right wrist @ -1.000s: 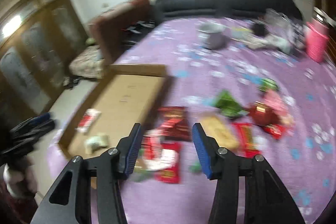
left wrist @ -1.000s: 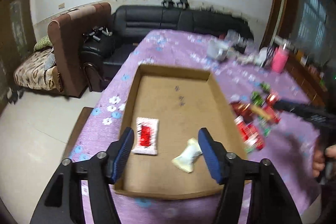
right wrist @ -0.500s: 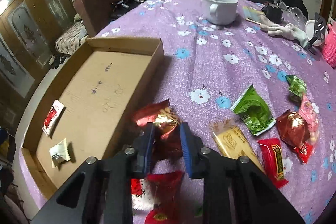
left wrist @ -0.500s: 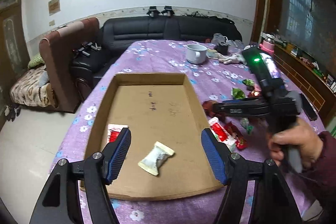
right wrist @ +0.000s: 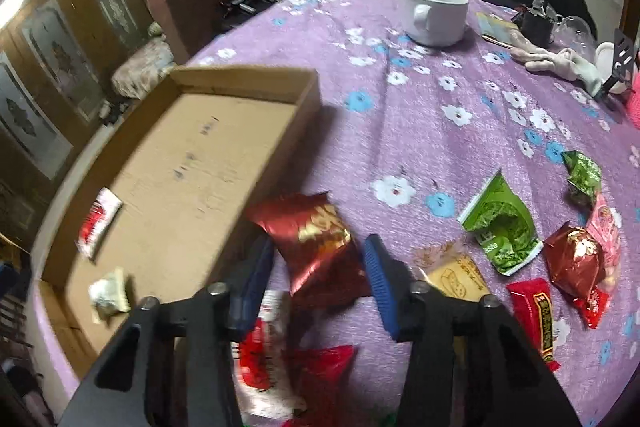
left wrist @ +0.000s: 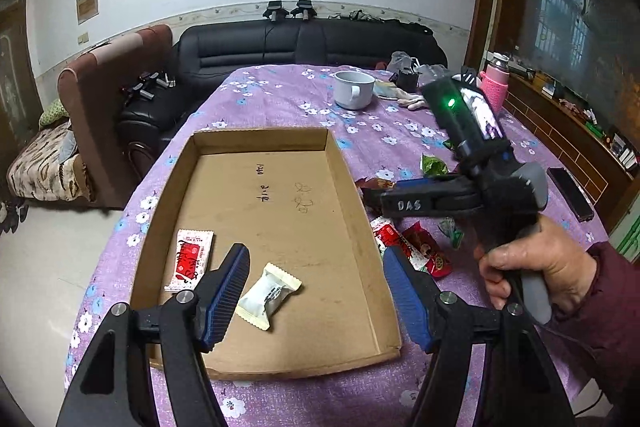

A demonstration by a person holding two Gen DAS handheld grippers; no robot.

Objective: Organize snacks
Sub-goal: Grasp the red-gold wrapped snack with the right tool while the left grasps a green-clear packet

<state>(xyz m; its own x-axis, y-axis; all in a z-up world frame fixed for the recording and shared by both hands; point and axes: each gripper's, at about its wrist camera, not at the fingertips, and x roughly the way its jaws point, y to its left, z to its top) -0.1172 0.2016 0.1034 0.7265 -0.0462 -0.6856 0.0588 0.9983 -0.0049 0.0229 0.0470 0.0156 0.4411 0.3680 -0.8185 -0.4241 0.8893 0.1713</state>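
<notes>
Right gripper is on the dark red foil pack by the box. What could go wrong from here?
1. Right gripper jaws are opening around the dark red foil pack; the crinkly pack may slip free.
2. It sits beside the cardboard box wall and could catch there.
3. Red wrappers beneath may get dragged.

Both wrist views look steeply down, sharing the cardboard tray point(left wrist: 344, 163).

On the table point(left wrist: 280, 95) my box point(left wrist: 348, 183) lies left of the loose snacks point(right wrist: 496, 227). Two packets point(left wrist: 270, 293) lie in it; a cup point(left wrist: 354, 89) stands behind.
</notes>
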